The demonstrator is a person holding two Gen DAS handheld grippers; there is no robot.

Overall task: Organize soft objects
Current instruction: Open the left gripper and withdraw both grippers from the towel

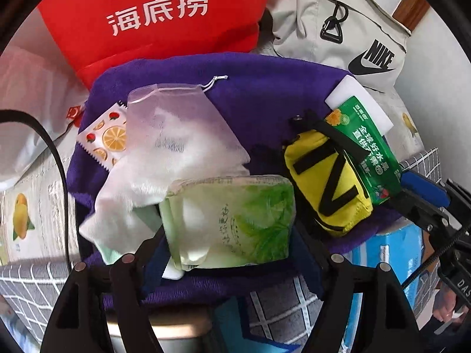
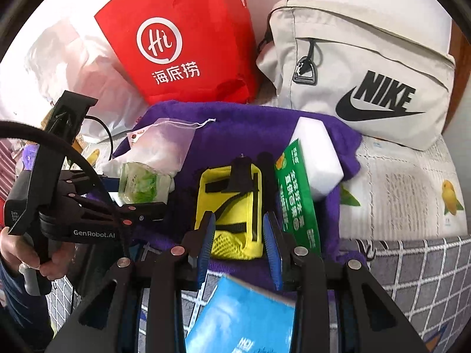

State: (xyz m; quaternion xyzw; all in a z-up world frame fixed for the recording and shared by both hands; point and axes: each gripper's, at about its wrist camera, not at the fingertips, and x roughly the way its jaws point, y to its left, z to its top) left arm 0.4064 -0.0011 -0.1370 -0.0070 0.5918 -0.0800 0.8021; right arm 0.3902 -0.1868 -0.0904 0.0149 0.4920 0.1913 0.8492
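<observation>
A purple towel (image 1: 265, 88) holds the soft items. A green tissue pack (image 1: 235, 220) lies between the fingers of my left gripper (image 1: 228, 239), whose jaws stand wide and open around it. Behind it are a white cloth (image 1: 123, 194), a mesh drawstring pouch (image 1: 176, 117) and a fruit-print sachet (image 1: 106, 138). To the right lie a yellow pouch with black straps (image 2: 232, 206), a green snack packet (image 2: 297, 203) and a white sponge (image 2: 318, 158). My right gripper (image 2: 238, 235) is open, its blue pads either side of the yellow pouch's near end without pressing it.
A red paper bag (image 2: 182, 44) and a beige Nike bag (image 2: 368, 67) stand behind the towel. A blue packet (image 2: 244, 317) lies at the near edge on a grid-pattern cover (image 2: 412, 273). A mango-print sheet (image 2: 412, 194) spreads right. A hand (image 2: 17, 250) holds the left gripper (image 2: 144, 209).
</observation>
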